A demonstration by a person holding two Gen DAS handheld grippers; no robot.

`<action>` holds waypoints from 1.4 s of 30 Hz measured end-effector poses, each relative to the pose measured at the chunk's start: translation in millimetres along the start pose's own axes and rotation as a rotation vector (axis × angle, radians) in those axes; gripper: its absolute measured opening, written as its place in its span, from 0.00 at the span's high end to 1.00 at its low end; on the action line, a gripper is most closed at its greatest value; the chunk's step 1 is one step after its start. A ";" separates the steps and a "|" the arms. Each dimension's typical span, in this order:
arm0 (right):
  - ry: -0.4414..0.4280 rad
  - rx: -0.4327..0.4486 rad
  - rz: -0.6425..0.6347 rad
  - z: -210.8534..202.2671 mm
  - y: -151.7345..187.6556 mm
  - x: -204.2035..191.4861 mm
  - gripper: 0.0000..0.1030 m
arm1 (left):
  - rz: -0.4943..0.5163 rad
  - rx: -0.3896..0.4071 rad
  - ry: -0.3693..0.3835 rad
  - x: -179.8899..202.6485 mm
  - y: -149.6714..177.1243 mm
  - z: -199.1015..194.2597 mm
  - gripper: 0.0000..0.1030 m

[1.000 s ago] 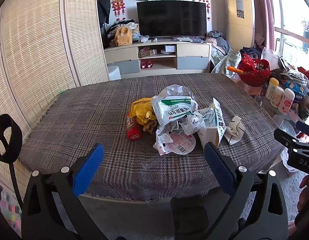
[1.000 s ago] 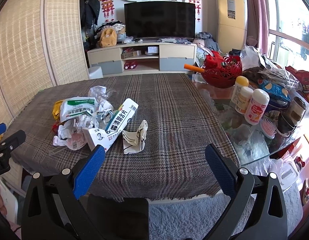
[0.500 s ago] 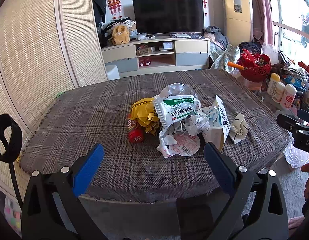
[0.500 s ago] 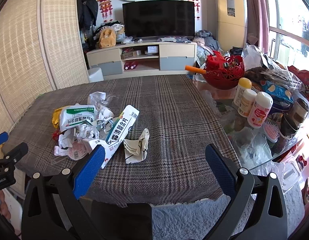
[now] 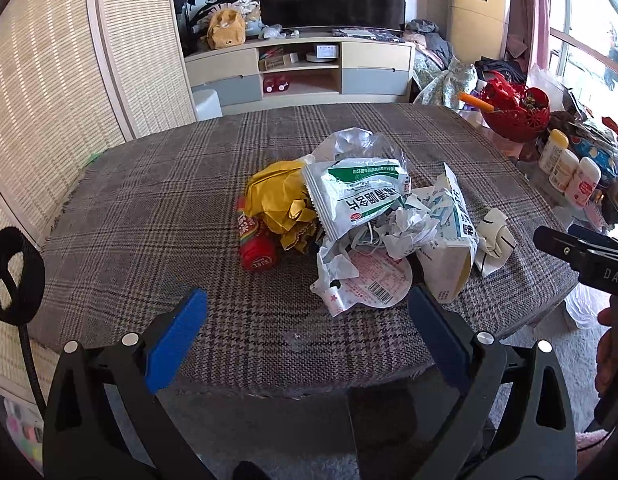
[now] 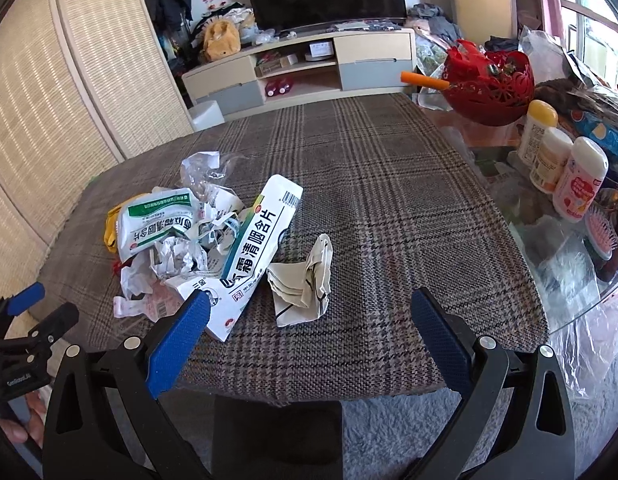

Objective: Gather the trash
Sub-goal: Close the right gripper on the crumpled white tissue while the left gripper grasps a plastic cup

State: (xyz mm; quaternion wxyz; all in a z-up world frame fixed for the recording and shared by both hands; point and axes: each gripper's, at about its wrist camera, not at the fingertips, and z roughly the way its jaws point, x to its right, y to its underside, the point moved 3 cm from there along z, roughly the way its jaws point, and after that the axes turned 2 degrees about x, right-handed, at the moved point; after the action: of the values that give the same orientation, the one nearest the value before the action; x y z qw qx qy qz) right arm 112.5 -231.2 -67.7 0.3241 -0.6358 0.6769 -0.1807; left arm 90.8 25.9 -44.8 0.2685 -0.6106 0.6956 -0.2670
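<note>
A heap of trash lies on the plaid tablecloth (image 5: 149, 216): a yellow wrapper (image 5: 275, 196), a red snack tube (image 5: 255, 248), a green-and-white pouch (image 5: 357, 196), crumpled paper (image 5: 409, 226), a round foil lid (image 5: 373, 280) and a white medicine box (image 6: 261, 248). A folded beige paper piece (image 6: 305, 280) lies apart, right of the box. My left gripper (image 5: 307, 332) hangs open over the table's near edge, short of the lid. My right gripper (image 6: 309, 332) is open too, just before the beige piece. Both hold nothing.
A glass side table at the right carries bottles (image 6: 577, 184), a red basket (image 6: 489, 84) and plastic bags. A TV cabinet (image 5: 301, 68) stands beyond the table, woven screens (image 5: 49, 80) to the left. A person's hand (image 5: 611, 344) holds the right gripper.
Both grippers have moved forward and dipped toward the table, so the trash heap looks nearer and larger. Both stay open, and the trash has not shifted.
</note>
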 end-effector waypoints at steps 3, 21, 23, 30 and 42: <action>-0.005 -0.041 0.022 13.0 -0.8 6.1 0.03 | -0.015 -0.034 0.027 3.7 -4.1 13.5 0.08; -0.001 -0.140 0.051 54.0 1.6 16.1 0.47 | -0.066 -0.164 0.063 -1.5 -5.0 66.1 0.35; -0.005 -0.137 0.055 55.9 1.0 13.5 0.50 | -0.062 -0.159 0.063 -0.6 -7.7 70.1 0.38; -0.010 -0.157 0.059 67.1 -0.4 12.8 0.60 | -0.033 -0.179 0.037 3.5 -15.1 92.8 0.62; 0.008 -0.125 0.032 59.3 -5.4 10.6 0.90 | -0.027 -0.162 0.034 3.7 -16.0 87.0 0.92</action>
State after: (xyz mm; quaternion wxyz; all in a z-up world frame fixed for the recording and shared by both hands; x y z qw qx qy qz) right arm 156.4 -232.3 -109.4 0.2838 -0.6431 0.6983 -0.1352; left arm 162.6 16.7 -95.9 0.2026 -0.6351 0.7110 -0.2236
